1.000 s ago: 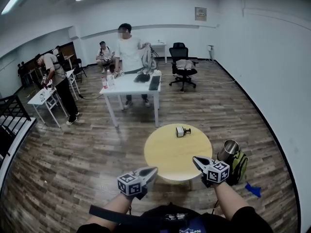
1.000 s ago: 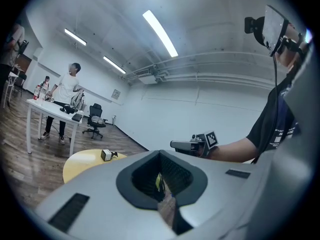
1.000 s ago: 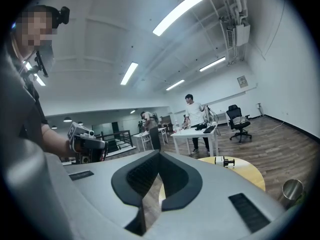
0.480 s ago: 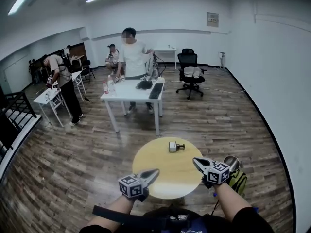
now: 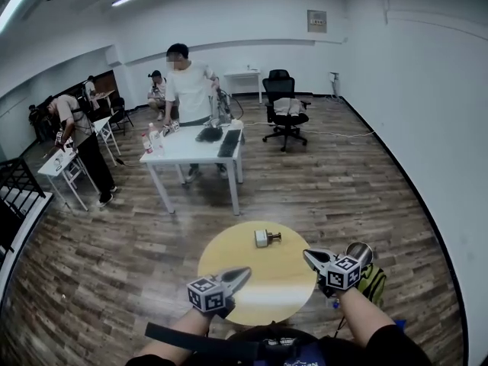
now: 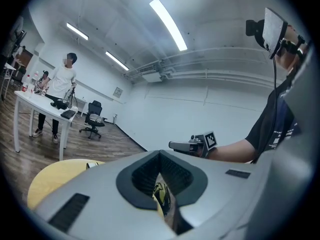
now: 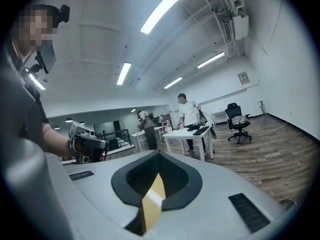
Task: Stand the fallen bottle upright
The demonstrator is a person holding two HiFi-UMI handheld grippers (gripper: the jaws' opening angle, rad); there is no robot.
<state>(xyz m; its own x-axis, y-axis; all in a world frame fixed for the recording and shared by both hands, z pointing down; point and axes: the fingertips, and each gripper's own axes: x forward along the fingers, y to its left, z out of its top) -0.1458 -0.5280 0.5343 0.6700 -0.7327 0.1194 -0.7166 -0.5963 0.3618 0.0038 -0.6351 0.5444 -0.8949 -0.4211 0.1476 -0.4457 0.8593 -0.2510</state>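
Bottle [image 5: 266, 238] lies on its side on the round yellow table [image 5: 229, 269], lower centre of the head view. The table has drawn nearer, so the left claw [image 5: 244, 269] and right claw [image 5: 306, 254], both closed and empty, now reach its near edge. The grasp is probably next.

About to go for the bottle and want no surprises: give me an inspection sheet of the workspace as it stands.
Surface: round yellow table, bare apart from the bottle.
Job's things: bottle lies on its side toward the table's far edge.
Clutter: metal cup and green bag beside the table, at its right.
Grippers: left claw and right claw both shut, empty, at the table's near side, short of the bottle.
Cables: one thin cable on the floor by the office chair; nothing seen near the table.
Surroundings: white desk, a person standing behind it.
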